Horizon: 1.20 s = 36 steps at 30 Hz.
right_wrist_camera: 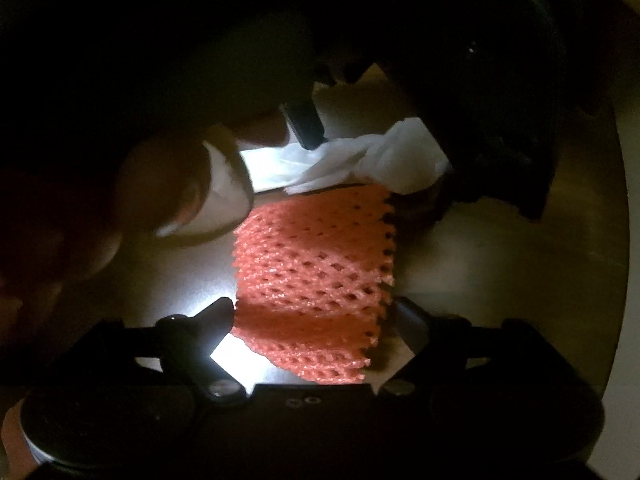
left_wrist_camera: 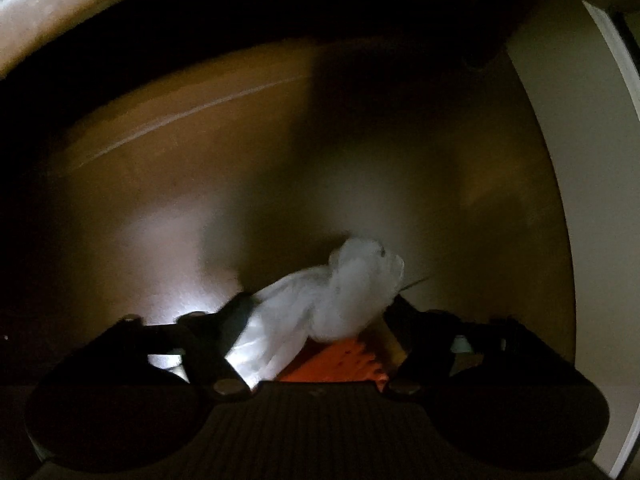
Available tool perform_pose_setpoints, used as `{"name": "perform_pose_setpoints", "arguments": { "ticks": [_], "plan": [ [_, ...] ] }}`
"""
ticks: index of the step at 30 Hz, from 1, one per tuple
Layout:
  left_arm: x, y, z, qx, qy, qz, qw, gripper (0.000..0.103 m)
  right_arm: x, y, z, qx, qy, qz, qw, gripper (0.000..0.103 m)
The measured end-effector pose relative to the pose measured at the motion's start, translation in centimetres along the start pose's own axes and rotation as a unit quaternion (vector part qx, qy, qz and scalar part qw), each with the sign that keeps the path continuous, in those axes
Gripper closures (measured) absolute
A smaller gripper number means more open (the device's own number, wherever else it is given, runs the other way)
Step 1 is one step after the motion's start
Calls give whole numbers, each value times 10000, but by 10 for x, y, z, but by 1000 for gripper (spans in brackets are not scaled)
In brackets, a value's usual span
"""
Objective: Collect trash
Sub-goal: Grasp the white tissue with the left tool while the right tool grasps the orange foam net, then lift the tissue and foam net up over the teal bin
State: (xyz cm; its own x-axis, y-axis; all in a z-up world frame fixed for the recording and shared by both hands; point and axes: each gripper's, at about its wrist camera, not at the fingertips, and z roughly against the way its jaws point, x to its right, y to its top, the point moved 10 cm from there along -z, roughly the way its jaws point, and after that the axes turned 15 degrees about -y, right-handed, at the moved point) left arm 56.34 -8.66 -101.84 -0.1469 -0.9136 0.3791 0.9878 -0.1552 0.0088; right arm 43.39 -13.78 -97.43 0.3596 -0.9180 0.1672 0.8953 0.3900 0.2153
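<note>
Looking down both wrist views, light is poor and edges blur. Left view shows the left gripper with crumpled white tissue between its fingers – whether the pads press it, I cannot tell. Only a corner of the orange foam net shows beneath. Right view gives what the left lacks – the whole foam net on the pale worktop, lying between the right gripper fingers, which stand apart, just beside its edges. Tissue lies beyond, touching the net's far edge.

white tissue, orange mesh foam net
</note>
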Motion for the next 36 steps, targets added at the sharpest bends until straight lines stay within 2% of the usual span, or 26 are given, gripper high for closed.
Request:
{"name": "perform_pose_setpoints", "arguments": {
  "ticks": [1,3,4,5,6,7,9,11,16,22,29,36],
  "plan": [
    [0,1,2,17,-12,24,10000,54,-2,0,-1,6,-24,-18,10000,22],
    [-1,1,4,20,-51,117,9999,70,-2,-1,1,16,-35,-39,10000,29],
    [-2,1,6,36,-57,162,9998,70,-2,-2,2,7,-13,-64,10000,32],
    [-3,2,9,75,-43,202,9998,71,-3,-3,4,-1,11,-83,10000,40],
    [-5,3,12,111,0,231,9997,72,-3,-4,5,-7,32,-102,9999,53],
    [-7,3,14,132,36,270,9995,73,-2,-5,7,-25,58,-130,9999,59],
    [-11,3,24,186,63,339,9992,73,-1,-7,12,-106,164,-250,9995,80],
    [-13,0,39,271,39,355,9990,73,4,-10,18,-115,72,-267,9996,86],
    [-4,-11,93,505,-46,444,9977,73,29,-13,45,-80,-82,-623,9980,89],
    [31,-20,187,737,-156,567,9955,73,57,-8,126,108,-188,-878,9959,90],
    [75,-41,322,1052,-252,533,9927,73,76,16,263,466,-206,-1027,9934,90],
    [118,-51,459,1469,-273,395,9880,73,75,81,413,872,-73,-990,9912,90]
  ]
}}
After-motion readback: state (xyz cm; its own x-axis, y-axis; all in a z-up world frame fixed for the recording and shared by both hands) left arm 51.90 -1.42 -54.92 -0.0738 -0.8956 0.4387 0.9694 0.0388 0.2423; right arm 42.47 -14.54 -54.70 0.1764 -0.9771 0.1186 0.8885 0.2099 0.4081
